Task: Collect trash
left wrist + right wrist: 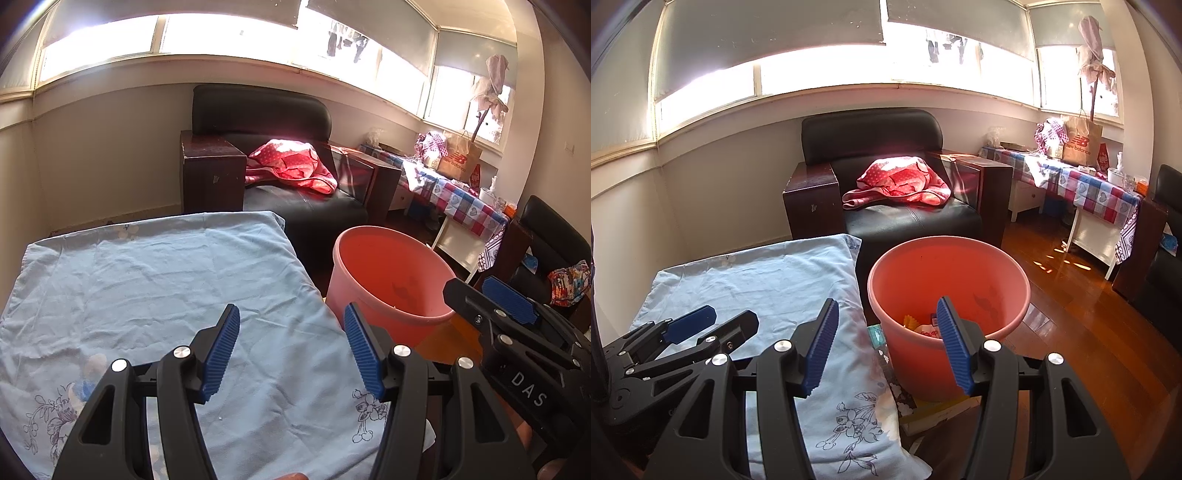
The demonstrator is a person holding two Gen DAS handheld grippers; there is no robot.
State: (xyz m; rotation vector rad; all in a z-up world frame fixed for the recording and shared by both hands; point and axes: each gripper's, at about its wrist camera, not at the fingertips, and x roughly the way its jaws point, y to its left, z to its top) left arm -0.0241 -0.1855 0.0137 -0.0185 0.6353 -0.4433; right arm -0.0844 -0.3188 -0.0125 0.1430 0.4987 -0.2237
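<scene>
A black armchair point(886, 177) stands behind the bucket, against the wall under the windows, with a red dotted cloth point(897, 181) heaped on its seat. To the left of the bucket lies a pale blue sheet point(147, 288) with flower prints, covering a flat surface whose kind cannot be told. Far right of the bucket, a worktop point(1100, 192) under a checked cloth carries a brown paper bag point(1082, 144) and small clutter too tiny to name.

The pink bucket point(949, 291) sits on the wooden floor point(1089, 314), just beside the sheet's edge. Trash point(923, 326) lies at its bottom: yellow and pale scraps, partly hidden by the bucket's near wall and by a blue pad.

The left gripper point(291, 350) hovers above the sheet, left of the bucket, its jaws apart with nothing between them. The right gripper point(886, 343) hangs over the bucket's near rim, jaws also apart and empty. Some flat packaging point(905, 402) pokes out beneath the bucket; its print is hard to make out.
</scene>
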